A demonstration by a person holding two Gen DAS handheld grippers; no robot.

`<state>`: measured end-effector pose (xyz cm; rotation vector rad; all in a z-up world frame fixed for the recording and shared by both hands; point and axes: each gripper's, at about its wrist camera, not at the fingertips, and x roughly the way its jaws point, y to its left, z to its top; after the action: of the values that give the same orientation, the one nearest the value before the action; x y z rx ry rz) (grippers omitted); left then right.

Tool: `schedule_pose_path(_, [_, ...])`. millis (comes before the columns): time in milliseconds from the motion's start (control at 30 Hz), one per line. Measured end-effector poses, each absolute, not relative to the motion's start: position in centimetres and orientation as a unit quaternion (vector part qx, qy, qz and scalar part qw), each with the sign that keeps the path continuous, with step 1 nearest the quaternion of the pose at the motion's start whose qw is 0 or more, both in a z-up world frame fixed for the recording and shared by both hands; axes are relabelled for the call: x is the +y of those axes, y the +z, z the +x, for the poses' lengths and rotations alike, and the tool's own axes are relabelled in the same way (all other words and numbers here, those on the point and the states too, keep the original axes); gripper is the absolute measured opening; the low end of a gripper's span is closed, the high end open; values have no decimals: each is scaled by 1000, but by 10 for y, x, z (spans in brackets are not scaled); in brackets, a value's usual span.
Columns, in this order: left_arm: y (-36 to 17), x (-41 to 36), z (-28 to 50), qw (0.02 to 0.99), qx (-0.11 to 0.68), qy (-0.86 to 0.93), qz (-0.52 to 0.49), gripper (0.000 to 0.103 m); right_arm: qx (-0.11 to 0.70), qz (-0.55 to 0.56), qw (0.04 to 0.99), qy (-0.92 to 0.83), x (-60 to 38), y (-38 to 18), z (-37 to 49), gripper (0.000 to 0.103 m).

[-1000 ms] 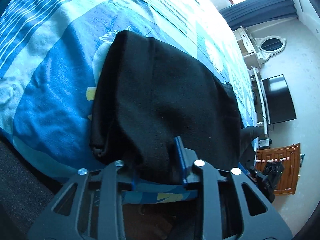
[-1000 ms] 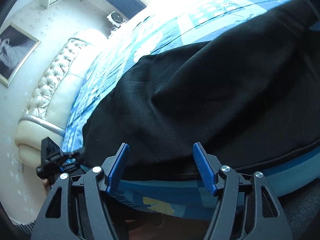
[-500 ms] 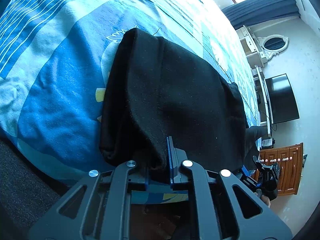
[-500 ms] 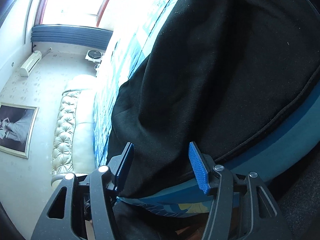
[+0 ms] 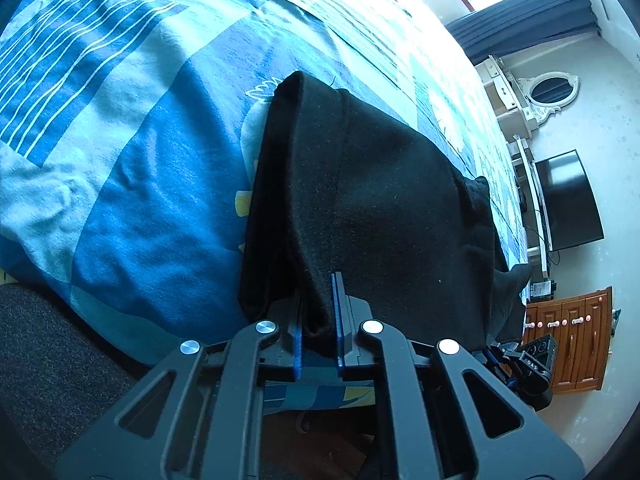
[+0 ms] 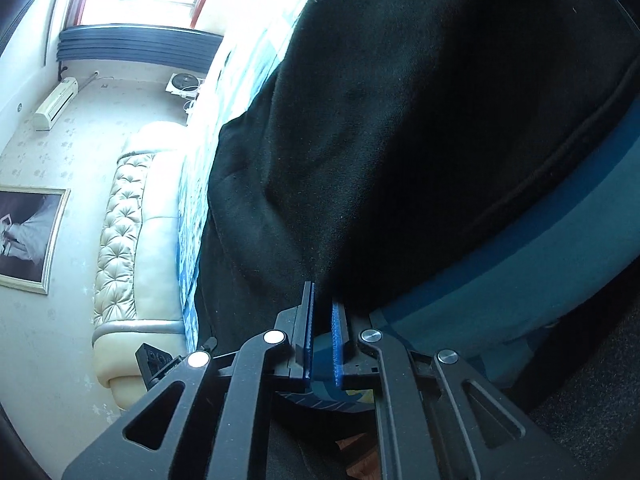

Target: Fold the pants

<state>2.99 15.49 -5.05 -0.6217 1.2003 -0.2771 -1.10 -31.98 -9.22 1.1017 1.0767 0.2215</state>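
Observation:
Black pants (image 5: pixel 372 200) lie in a folded stack on the blue patterned bed cover (image 5: pixel 120 140), near its front edge. My left gripper (image 5: pixel 318 300) is shut on the near edge of the pants, with a fold of black cloth pinched between its blue pads. In the right wrist view the pants (image 6: pixel 420 120) fill most of the frame. My right gripper (image 6: pixel 322 304) is shut on the near edge of the pants too, with the cloth rising from between its pads. The other gripper shows at the lower right of the left wrist view (image 5: pixel 528 368).
The bed's front edge (image 5: pixel 100 320) drops to dark floor just under the grippers. A cream tufted headboard (image 6: pixel 128 216) is at the left. A TV (image 5: pixel 568 200) and a wooden cabinet (image 5: pixel 568 344) stand by the far wall.
Both grippers have closed from open onto the near edge of the pants. The right gripper has rolled, and the gripped edge has lifted a little.

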Motion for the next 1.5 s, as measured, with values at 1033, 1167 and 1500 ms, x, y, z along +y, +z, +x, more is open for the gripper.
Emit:
schedule_pose_path(1033, [-36, 116, 36, 821, 529, -75, -199, 69, 224, 595, 749, -185, -692, -85, 44, 41])
schedule_pose_path(1167, [-38, 114, 39, 818, 532, -66, -209, 76, 238, 566, 767, -185, -694, -73, 56, 24])
schedule_pose_path(1500, [-38, 110, 42, 820, 533, -61, -202, 80, 152, 547, 806, -169, -699, -28, -51, 7])
